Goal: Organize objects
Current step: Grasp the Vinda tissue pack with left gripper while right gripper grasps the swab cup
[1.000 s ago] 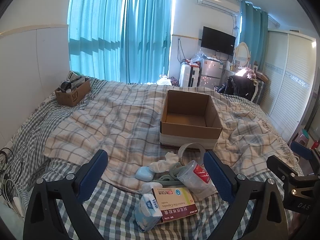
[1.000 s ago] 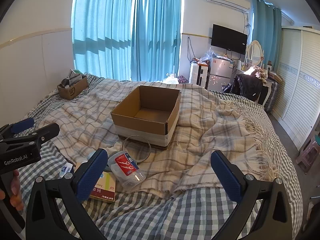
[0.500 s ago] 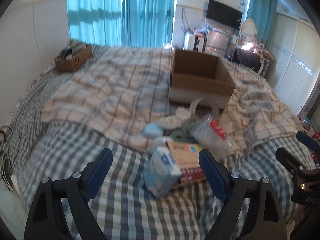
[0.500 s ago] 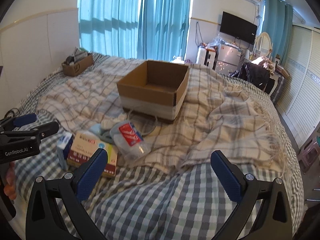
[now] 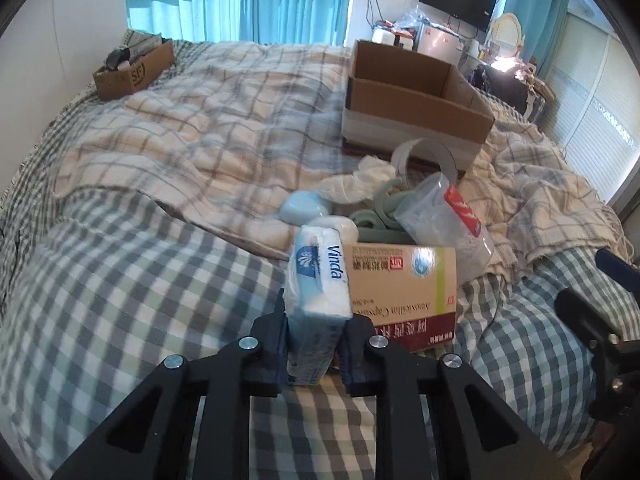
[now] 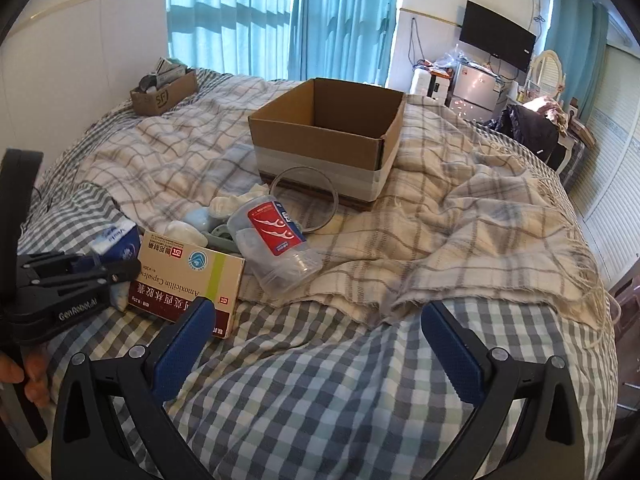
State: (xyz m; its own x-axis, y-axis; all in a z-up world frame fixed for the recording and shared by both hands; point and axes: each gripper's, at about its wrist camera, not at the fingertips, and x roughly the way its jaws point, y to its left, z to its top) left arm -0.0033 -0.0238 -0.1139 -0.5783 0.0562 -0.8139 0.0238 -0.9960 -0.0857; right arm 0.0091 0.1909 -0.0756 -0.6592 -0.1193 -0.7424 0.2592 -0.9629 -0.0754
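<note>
- I'm clamping the left gripper (image 5: 316, 332) on the tissue pack (image 5: 318, 284) at the bed's (image 5: 120, 280) near edge, pinching its narrow sides so it lifts clear of the medicine box (image 5: 404, 284).
- I'm holding the right gripper (image 6: 320, 344) spread wide, gripping nothing.
- I'm probably heading for the open cardboard box (image 6: 326, 140) mid-bed.

bright daylight filters through the teal curtains (image 6: 280, 20) behind the bed (image 6: 320, 380), washing out the wall beside them, while the left wrist view is softly motion-blurred near the curtains (image 5: 240, 0) and both fisheye views bend and darken toward their round edges.
</note>
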